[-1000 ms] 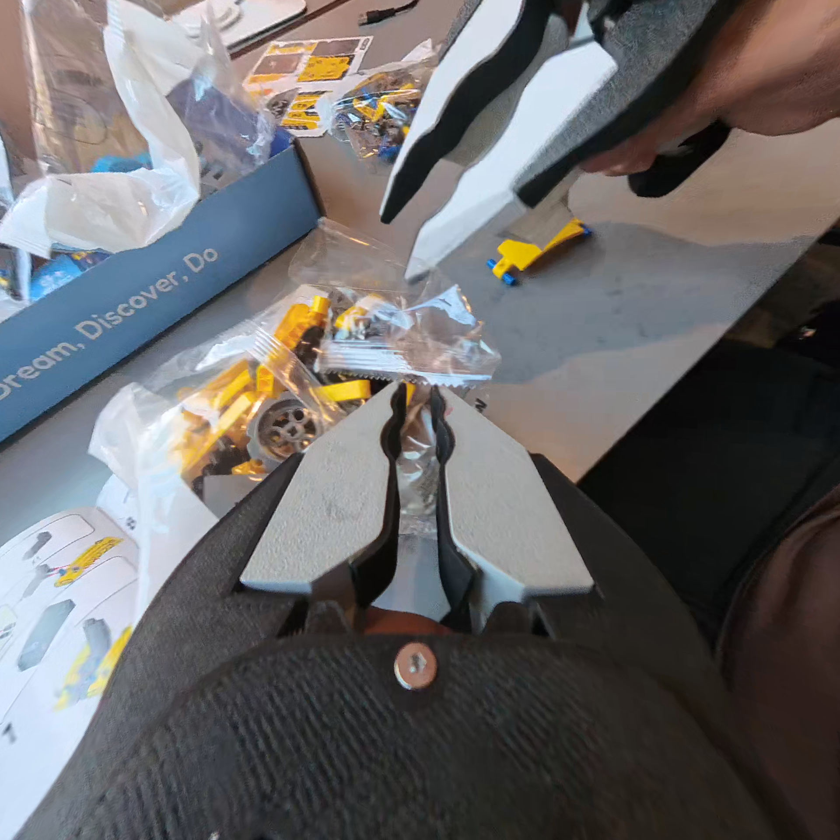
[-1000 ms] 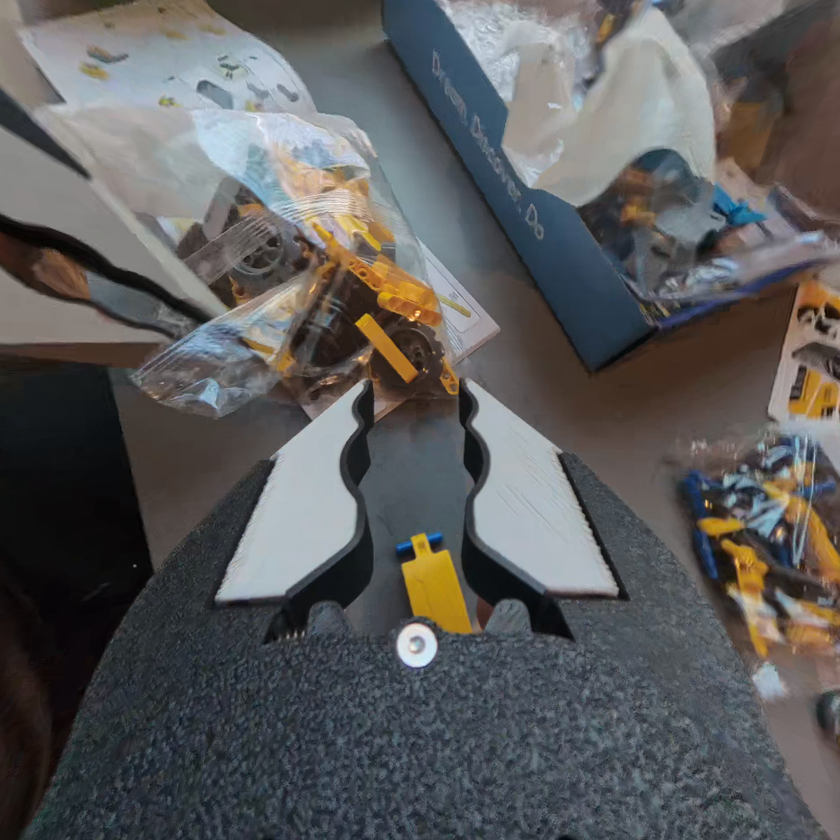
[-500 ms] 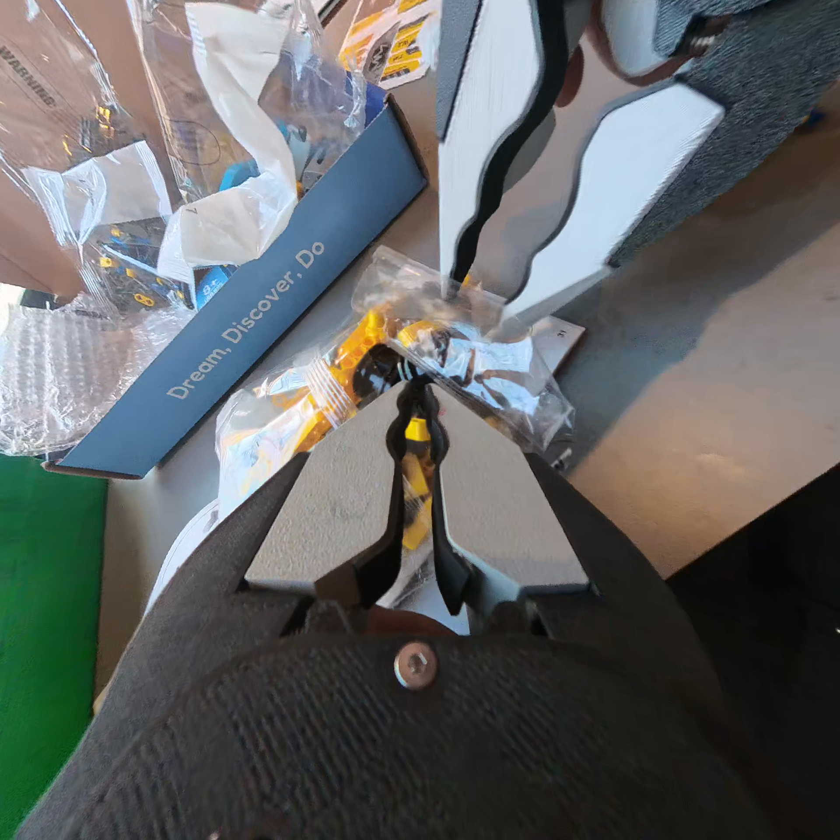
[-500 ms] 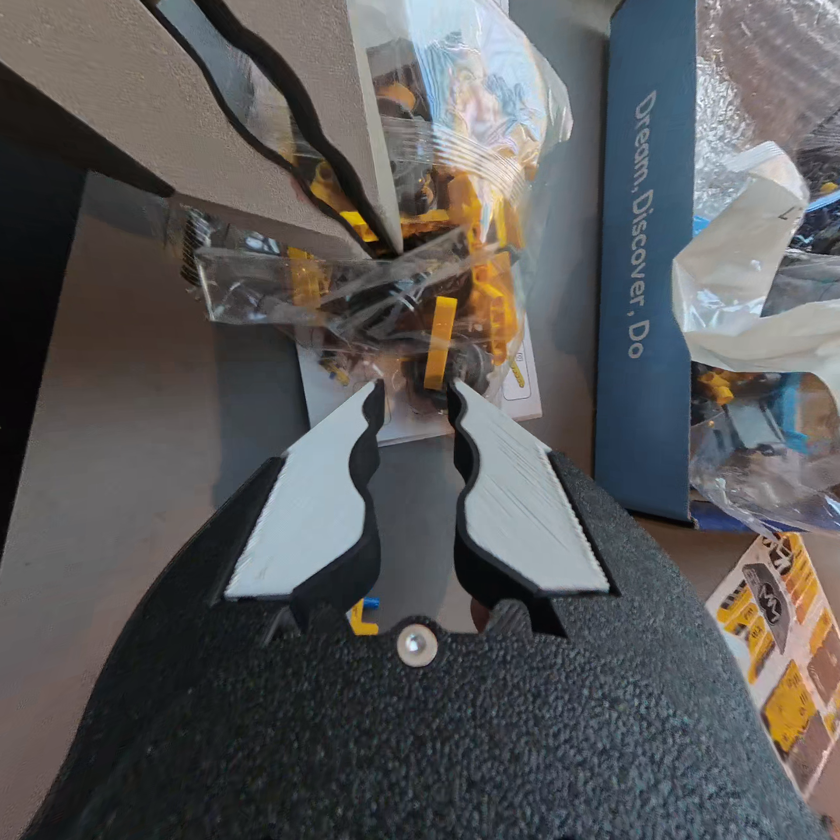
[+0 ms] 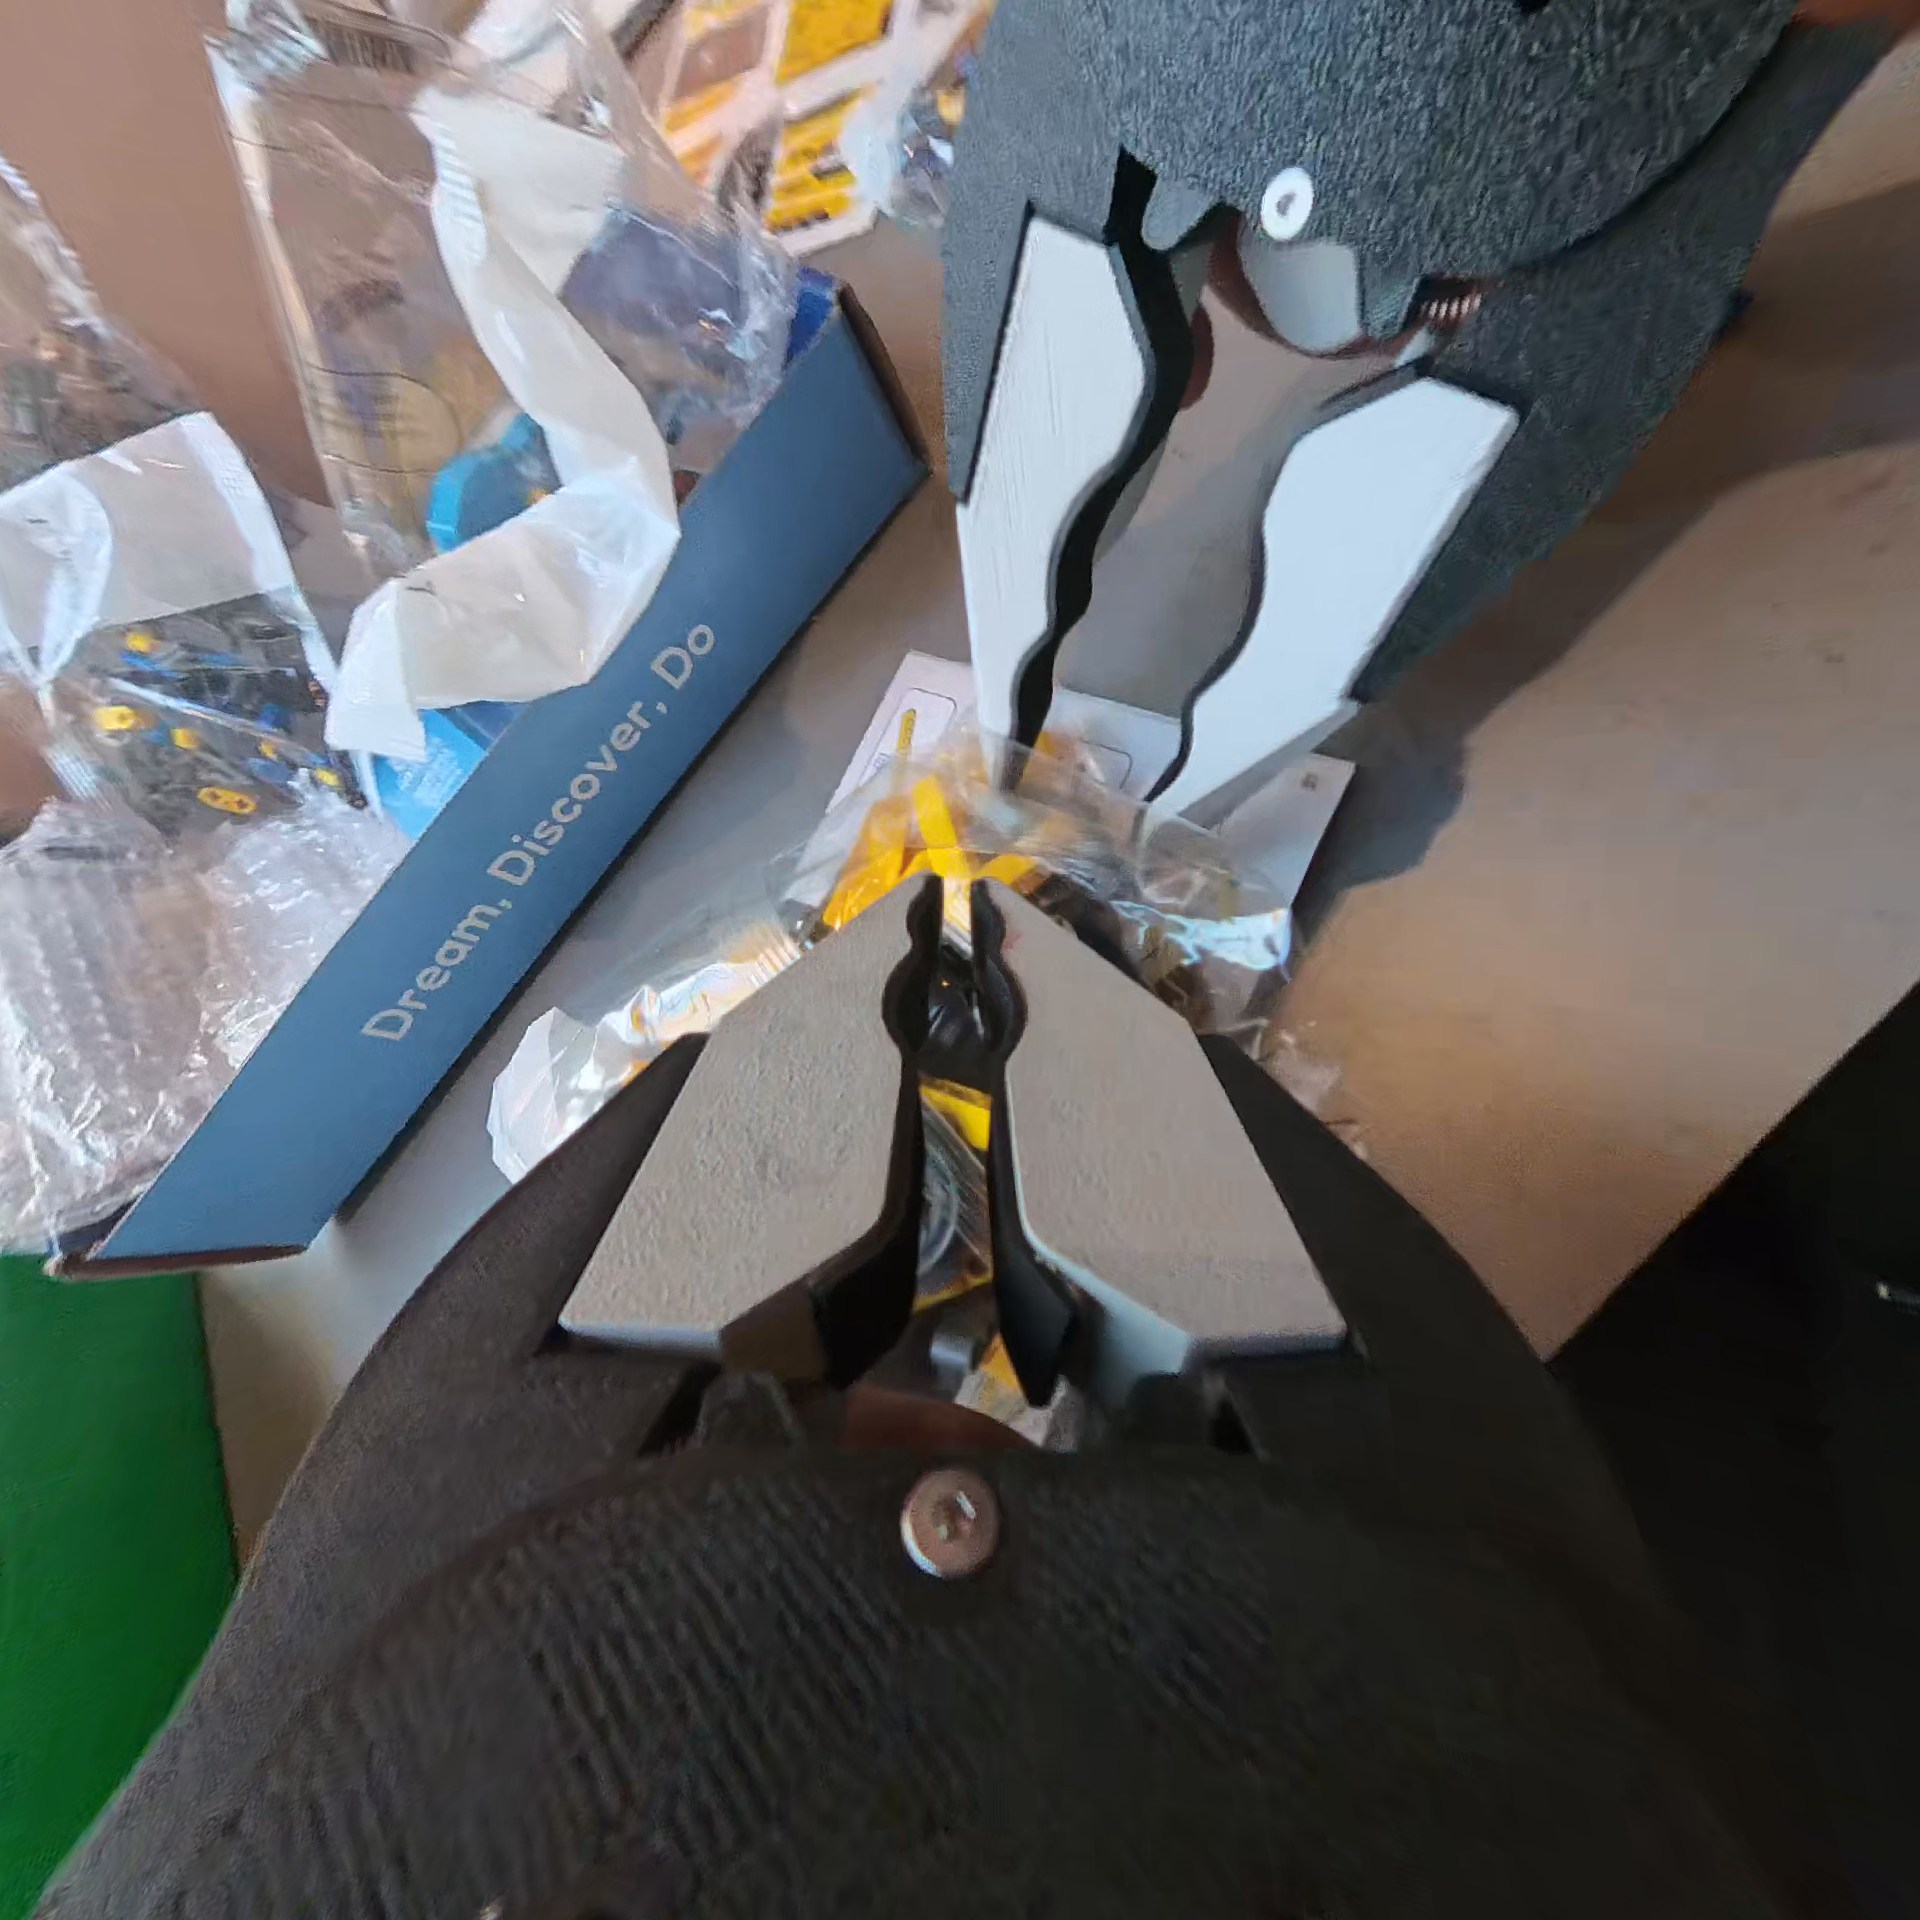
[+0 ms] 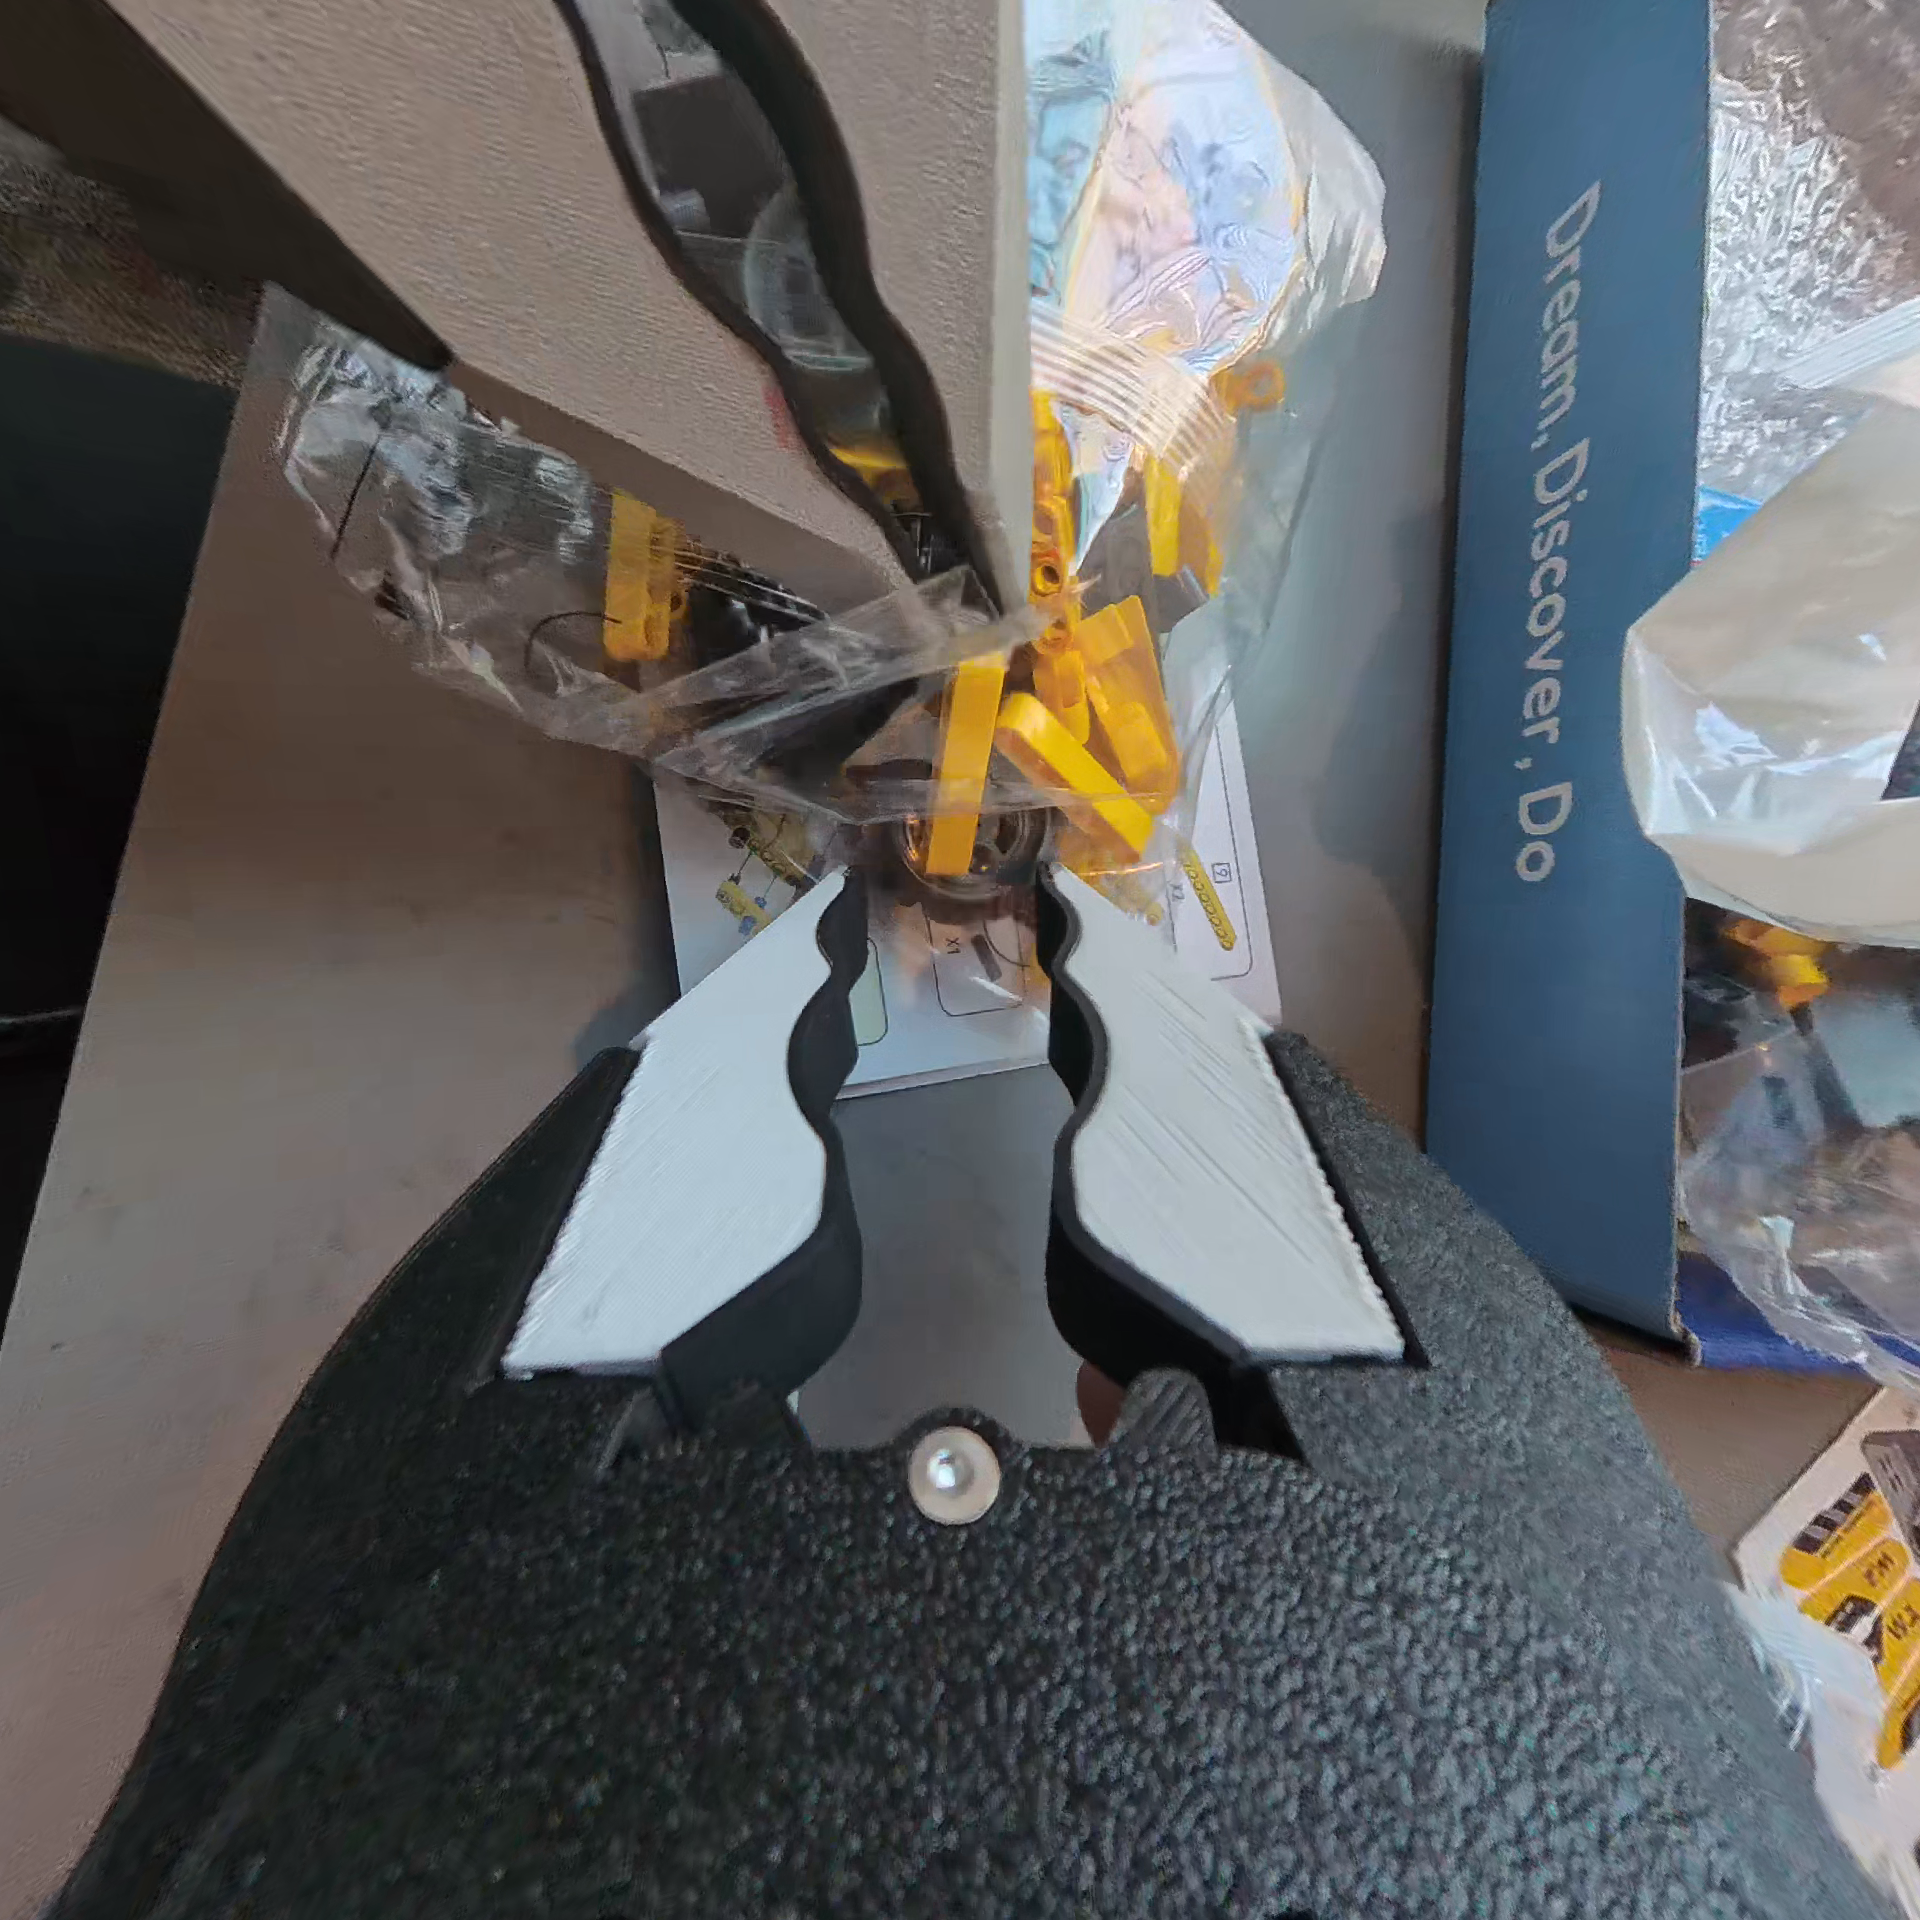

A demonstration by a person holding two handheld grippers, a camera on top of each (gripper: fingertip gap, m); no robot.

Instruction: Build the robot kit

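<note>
Clear plastic bag (image 6: 1039, 665) of yellow and black parts is clamped in the jaws of the left gripper (image 5: 956, 894) and held above a printed leaflet (image 6: 966, 997) on the grey worktop (image 6: 343, 935). Jaws of the right gripper (image 6: 940, 883) are parted, with tips just beside the bag's lower edge. A blue box (image 6: 1558, 623) lies alongside.

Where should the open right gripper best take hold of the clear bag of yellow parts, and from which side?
Probably the flat empty film of the clear bag beside the left gripper, which pinches it shut. The right gripper comes from the side opposite; thin film fits its jaws, the lumpy yellow parts would not.
</note>
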